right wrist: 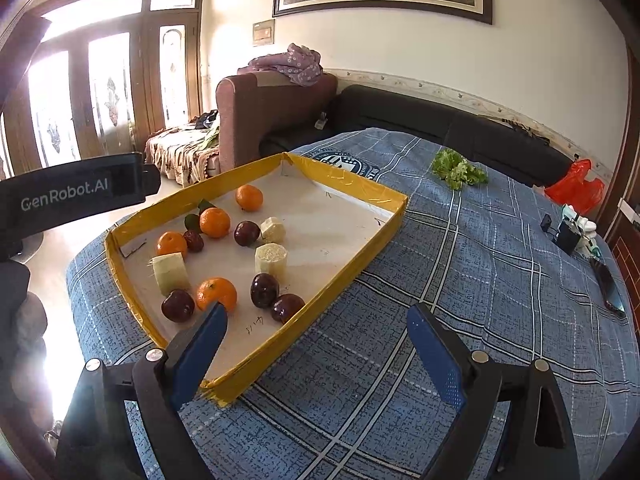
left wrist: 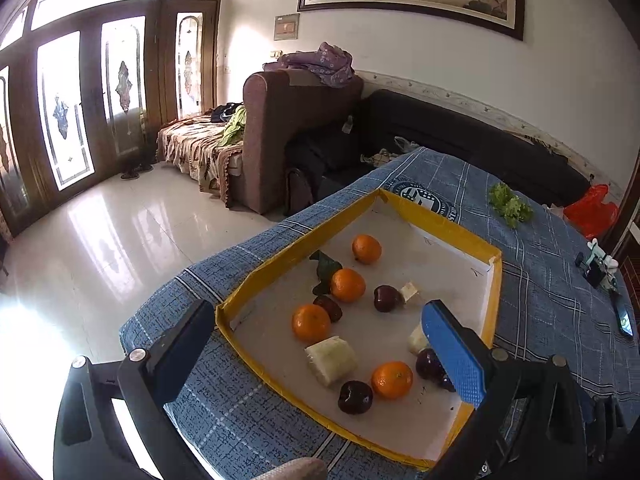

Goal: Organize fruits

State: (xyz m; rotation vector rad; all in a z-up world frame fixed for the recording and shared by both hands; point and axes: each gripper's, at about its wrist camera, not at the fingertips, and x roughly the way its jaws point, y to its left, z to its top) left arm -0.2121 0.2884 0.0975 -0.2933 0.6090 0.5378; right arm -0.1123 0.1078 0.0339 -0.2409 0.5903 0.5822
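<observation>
Meanwhile, both sets of jaws are held spread, empty, over the tray [right wrist: 384, 216]. Sorting is judged barely begun. An orange [right wrist: 216, 293] must be approached by the right gripper [right wrist: 316, 344] next.

Tray [right wrist: 362, 190]: yellow rim raised on all sides, entry from above only.
Tray, left half: crowded with oranges [right wrist: 216, 293], dark red fruits [right wrist: 264, 290] and pale cut chunks [right wrist: 271, 261], narrow gaps between them.
Tray, right half toward the far wall: bare white floor, open room.
Tabletop [right wrist: 460, 280], right of the tray: broad clear stretch of blue checked cloth.
Obstacles on that side: lettuce [right wrist: 458, 169] near the far edge; red bag [right wrist: 576, 190], small clutter [right wrist: 572, 232] and a dark flat object [right wrist: 608, 284] along the right edge.
Left gripper [left wrist: 316, 340]: spread wide over the tray's near corner.
Right gripper [right wrist: 316, 344]: wide apart, astride the tray's near rim.
</observation>
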